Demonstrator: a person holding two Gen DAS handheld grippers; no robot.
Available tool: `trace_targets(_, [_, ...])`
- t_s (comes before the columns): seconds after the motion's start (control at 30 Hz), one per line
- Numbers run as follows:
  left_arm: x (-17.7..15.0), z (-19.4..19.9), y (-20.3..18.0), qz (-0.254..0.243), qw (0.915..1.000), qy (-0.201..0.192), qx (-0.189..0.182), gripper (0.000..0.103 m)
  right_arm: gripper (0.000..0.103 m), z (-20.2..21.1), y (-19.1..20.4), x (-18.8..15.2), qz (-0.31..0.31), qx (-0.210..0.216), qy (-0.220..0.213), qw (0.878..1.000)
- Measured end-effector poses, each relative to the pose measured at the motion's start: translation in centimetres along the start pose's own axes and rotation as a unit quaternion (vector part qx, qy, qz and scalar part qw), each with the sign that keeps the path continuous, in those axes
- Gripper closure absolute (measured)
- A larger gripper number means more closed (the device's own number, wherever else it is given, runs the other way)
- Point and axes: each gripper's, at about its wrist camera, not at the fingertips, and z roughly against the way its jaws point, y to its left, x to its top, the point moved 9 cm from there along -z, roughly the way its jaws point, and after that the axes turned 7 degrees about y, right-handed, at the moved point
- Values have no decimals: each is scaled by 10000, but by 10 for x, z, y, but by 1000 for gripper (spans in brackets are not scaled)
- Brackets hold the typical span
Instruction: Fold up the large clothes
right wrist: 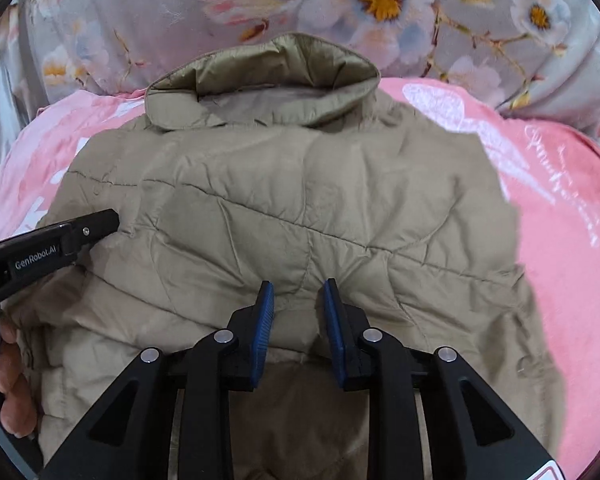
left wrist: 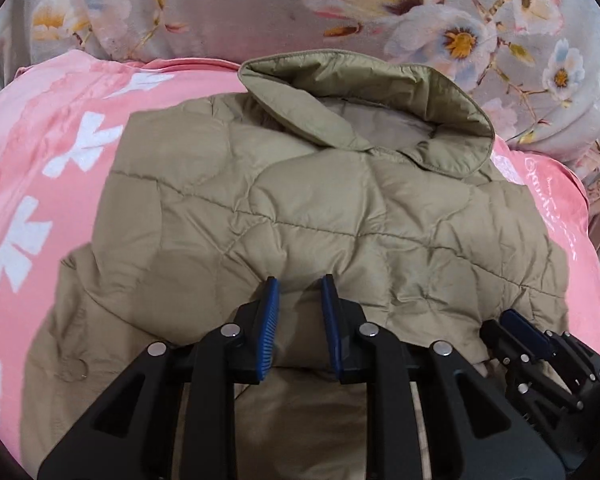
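Pink and soft, your bed cover (left wrist: 32,168) has white shapes on it, and a grey flowery blanket (left wrist: 228,12) lies bunched up behind it.

Your left tongs (left wrist: 300,292) have their two blue pads a little apart. Nothing is pinched between them. They hang just above the near edge of the tan puffy jacket (left wrist: 300,208).

Your right tongs (right wrist: 299,296) are the same: blue pads a little apart, nothing gripped, just above the jacket's near edge. In the left view they show at the jacket's near right corner (left wrist: 532,344).

That jacket lies flat in the middle of the pink cover. Its collar (left wrist: 380,96) stands up at the jacket's far side, next to the flowery blanket.

Your fingers (right wrist: 12,376) show at the jacket's left side, wrapped around the left tool.
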Motion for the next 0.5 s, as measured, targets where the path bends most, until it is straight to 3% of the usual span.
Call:
trace_targets(0.33, [-12, -11, -4, -191, 9990, -272, 289, 82, 81, -8, 1, -3, -74, 113, -18, 9999])
trace_targets(0.5, [-12, -10, -4, -167, 9992, -291, 235, 82, 80, -8, 1, -3, -92, 177, -9, 9998])
